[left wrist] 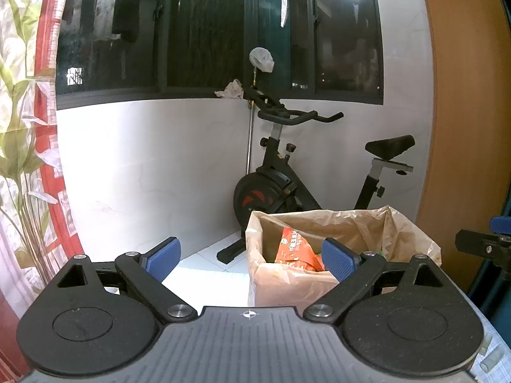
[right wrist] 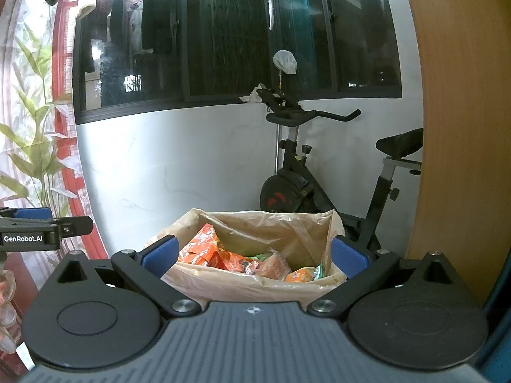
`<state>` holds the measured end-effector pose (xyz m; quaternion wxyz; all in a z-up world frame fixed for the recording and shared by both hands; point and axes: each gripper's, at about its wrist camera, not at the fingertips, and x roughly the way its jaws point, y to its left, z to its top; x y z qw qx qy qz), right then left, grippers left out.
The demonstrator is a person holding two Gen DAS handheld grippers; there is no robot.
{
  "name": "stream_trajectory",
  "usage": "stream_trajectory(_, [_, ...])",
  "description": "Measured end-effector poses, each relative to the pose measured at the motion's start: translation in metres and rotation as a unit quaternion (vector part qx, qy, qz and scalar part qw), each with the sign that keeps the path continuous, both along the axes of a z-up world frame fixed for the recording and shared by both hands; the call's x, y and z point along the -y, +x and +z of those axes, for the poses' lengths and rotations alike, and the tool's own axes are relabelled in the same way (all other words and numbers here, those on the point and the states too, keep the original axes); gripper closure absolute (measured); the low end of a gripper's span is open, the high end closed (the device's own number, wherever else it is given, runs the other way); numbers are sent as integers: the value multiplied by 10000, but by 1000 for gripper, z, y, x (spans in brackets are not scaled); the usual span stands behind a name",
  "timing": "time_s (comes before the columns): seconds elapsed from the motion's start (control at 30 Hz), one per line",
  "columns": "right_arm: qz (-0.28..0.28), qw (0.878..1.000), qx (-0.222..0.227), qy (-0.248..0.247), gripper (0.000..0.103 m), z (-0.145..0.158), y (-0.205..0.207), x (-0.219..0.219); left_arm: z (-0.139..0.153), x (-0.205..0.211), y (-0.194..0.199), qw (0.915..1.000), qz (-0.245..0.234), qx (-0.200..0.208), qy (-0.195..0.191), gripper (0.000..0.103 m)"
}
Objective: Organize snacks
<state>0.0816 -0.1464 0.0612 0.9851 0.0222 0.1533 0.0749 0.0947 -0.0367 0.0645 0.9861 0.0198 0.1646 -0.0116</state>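
Both tongs (left wrist: 252, 258) (right wrist: 254, 257) wide apart, empty; snack pkts (right wrist: 223, 255) in bag (right wrist: 255, 284) (plastic-lined).

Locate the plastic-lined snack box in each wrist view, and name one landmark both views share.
Left wrist view: the snack box sits right of centre, partly behind the left claw's right finger.
Right wrist view: the snack box sits at centre, framed between the open fingers of the right claw, orange packets showing inside.
Shared landmark: the exercise bike behind the box.
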Motion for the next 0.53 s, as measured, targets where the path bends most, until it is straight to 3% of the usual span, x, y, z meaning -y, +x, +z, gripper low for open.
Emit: stream_trajectory(0.53, [-6, 10000, -43, -26, 0, -2, 4, 0, -2, 3, 2, 10000, 42, -59, -43, 7])
